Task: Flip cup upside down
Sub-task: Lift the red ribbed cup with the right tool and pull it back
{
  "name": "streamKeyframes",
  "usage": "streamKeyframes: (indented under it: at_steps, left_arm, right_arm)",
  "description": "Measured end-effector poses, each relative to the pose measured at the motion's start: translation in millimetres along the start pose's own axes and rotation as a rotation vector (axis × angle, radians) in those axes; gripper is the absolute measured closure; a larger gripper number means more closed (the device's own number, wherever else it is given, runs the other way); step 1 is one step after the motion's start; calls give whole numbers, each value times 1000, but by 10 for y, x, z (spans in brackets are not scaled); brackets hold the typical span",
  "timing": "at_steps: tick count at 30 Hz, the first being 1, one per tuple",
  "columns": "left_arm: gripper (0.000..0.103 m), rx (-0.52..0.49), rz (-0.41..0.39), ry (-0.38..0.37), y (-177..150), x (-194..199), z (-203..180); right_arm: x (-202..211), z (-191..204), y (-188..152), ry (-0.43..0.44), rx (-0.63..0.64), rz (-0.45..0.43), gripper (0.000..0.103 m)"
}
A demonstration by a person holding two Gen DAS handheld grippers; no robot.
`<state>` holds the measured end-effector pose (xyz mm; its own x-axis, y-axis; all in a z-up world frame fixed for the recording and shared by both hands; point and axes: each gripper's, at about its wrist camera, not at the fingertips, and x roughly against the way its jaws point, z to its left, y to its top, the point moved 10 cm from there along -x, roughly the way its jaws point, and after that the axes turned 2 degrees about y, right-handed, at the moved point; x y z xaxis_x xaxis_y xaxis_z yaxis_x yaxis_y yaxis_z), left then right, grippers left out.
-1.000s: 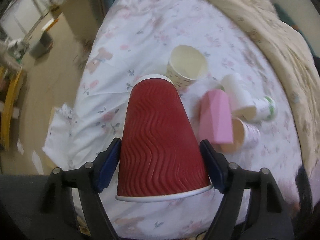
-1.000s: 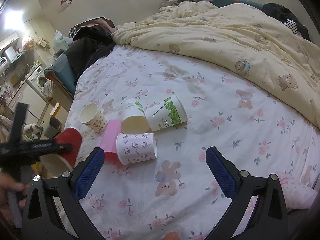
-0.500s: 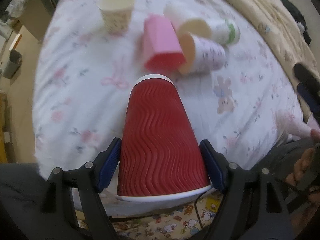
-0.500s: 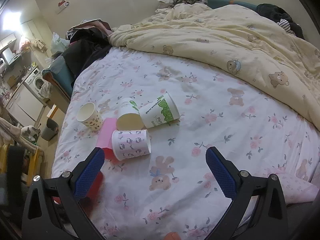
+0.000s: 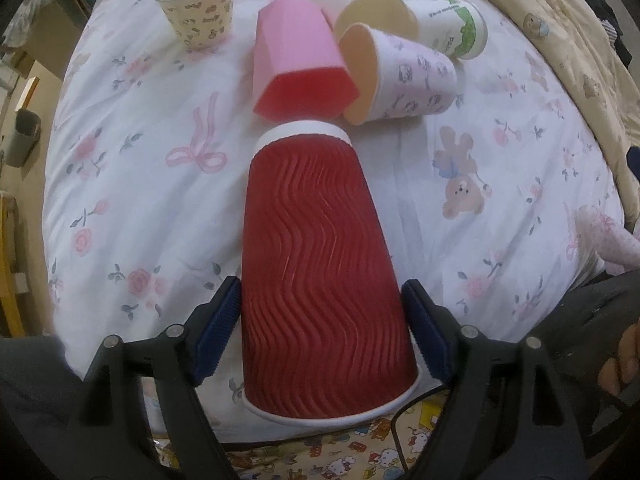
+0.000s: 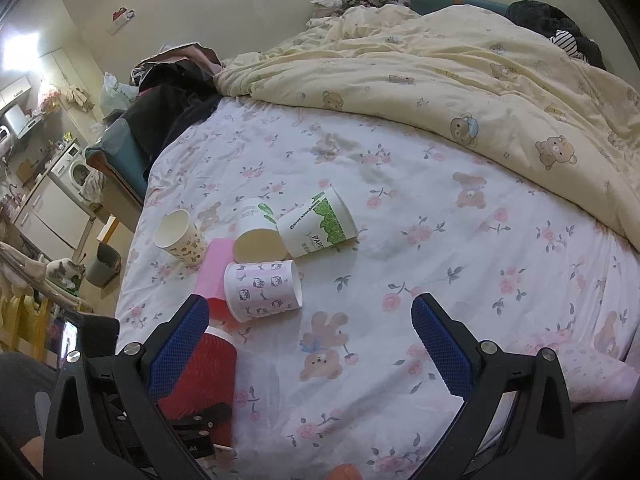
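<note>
My left gripper (image 5: pixel 320 332) is shut on a red ribbed paper cup (image 5: pixel 320 272), pads on its sides near the wide rim. The rim faces me and the white base points toward the floral bed sheet (image 5: pixel 132 184). The cup hangs over the bed's near edge. In the right wrist view the red cup (image 6: pixel 208 376) shows at lower left behind my right gripper's left finger. My right gripper (image 6: pixel 310 344) is open and empty above the sheet.
A pink faceted cup (image 5: pixel 300 56) lies on its side just beyond the red cup. Next to it lie a patterned white cup (image 5: pixel 404 76), a plain one (image 5: pixel 360 4) and a green-printed one (image 5: pixel 456 28). A bear-print cup (image 5: pixel 198 8) stands upright. A cream duvet (image 6: pixel 460 76) covers the far side.
My left gripper has carried the red cup closer to the lying cups and lower toward the sheet. The right gripper has shifted slightly; the red cup now shows beside its left finger.
</note>
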<state>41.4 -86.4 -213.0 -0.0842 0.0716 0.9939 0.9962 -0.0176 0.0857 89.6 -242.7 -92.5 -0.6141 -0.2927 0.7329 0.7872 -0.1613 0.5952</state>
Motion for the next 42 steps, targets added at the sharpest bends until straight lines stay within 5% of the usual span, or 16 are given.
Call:
streamKeyframes:
  at_steps: [2, 10, 20, 27, 33, 37, 42]
  left_arm:
    - [8, -14, -1, 3, -15, -6, -16]
    - [8, -12, -9, -13, -38, 47, -32]
    - [8, 79, -173, -89, 48, 868, 385]
    - [8, 185, -277, -51, 194, 1019, 929]
    - [8, 158, -367, 47, 218, 969, 1101]
    - [8, 177, -448, 15, 245, 1072, 1090]
    - [8, 199, -432, -1, 269, 1026, 1112]
  right_arm:
    - [-24, 19, -12, -1, 4, 7, 0]
    - [-71, 53, -20, 0, 12, 19, 0]
    - [-73, 39, -9, 20, -10, 25, 0]
    - [-97, 38, -22, 25, -19, 30, 0]
    - [-152, 35, -78, -1, -3, 46, 0]
    - [-204, 76, -141, 31, -10, 70, 0]
    - [-263, 176, -177, 43, 23, 82, 0]
